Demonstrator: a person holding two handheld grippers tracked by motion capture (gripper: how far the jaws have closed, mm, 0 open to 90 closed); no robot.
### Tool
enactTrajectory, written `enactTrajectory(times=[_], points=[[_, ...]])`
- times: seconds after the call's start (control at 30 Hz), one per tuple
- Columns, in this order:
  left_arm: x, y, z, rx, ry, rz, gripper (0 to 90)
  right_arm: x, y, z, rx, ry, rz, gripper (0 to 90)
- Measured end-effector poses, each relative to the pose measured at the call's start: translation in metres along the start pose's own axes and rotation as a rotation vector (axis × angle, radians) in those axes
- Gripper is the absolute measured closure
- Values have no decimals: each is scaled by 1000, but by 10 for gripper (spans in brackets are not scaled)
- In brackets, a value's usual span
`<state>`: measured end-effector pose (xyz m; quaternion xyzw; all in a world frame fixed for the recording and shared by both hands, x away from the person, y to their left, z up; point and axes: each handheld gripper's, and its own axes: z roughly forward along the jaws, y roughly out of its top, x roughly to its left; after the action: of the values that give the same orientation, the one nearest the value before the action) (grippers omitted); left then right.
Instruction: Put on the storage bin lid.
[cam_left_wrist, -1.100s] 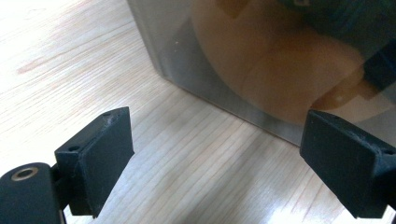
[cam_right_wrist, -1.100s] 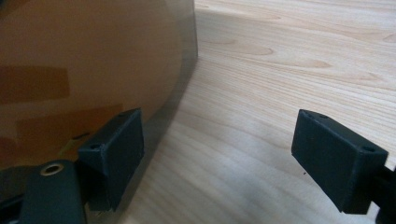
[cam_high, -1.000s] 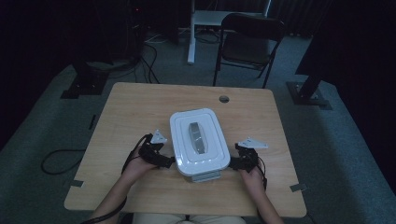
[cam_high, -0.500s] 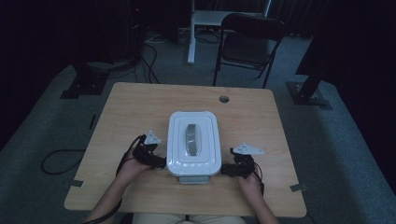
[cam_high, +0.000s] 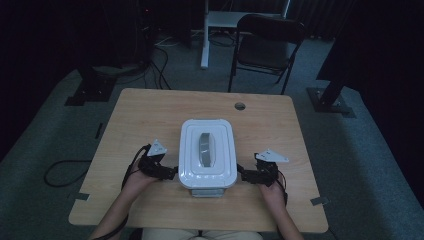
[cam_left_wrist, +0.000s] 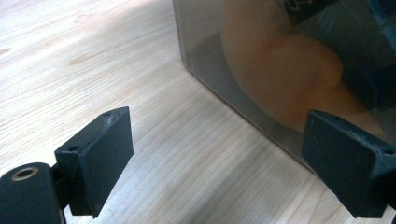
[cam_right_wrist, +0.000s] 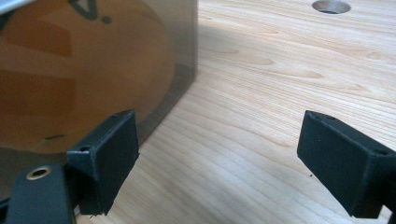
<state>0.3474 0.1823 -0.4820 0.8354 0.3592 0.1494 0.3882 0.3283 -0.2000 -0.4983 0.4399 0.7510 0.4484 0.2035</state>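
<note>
A white rectangular container with a lid (cam_high: 207, 155) and a grey handle (cam_high: 206, 149) stands on the wooden table (cam_high: 150, 120), near the front middle. My left gripper (cam_high: 172, 174) is at its left front corner and my right gripper (cam_high: 241, 174) at its right front corner. In the left gripper view the left gripper (cam_left_wrist: 224, 140) is open, with the container's glossy side wall (cam_left_wrist: 261, 60) close ahead on the right. In the right gripper view the right gripper (cam_right_wrist: 233, 144) is open too, and the container's wall (cam_right_wrist: 93, 60) is close ahead on the left.
A round cable hole (cam_high: 240, 106) is in the table's far side, also the hole (cam_right_wrist: 330, 6) ahead of the right gripper. A black folding chair (cam_high: 265, 45) stands beyond the table. Bare wood lies to both sides of the container.
The container, slightly skewed a second ago, now sits square to the table. Both grippers have shifted a little outward and toward the front corners.
</note>
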Motion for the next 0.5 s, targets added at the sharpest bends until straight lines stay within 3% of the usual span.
enactTrajectory(times=[0.27, 0.37, 0.5], points=[[2, -4, -6, -1, 3, -11, 104, -7, -2, -3, 6, -39, 3, 124], [5, -8, -8, 2, 16, -19, 104, -12, -6, -3, 13, -42, 28, 124], [10, -16, -11, 5, 34, -40, 104, -16, -11, -6, 25, -77, 19, 124]])
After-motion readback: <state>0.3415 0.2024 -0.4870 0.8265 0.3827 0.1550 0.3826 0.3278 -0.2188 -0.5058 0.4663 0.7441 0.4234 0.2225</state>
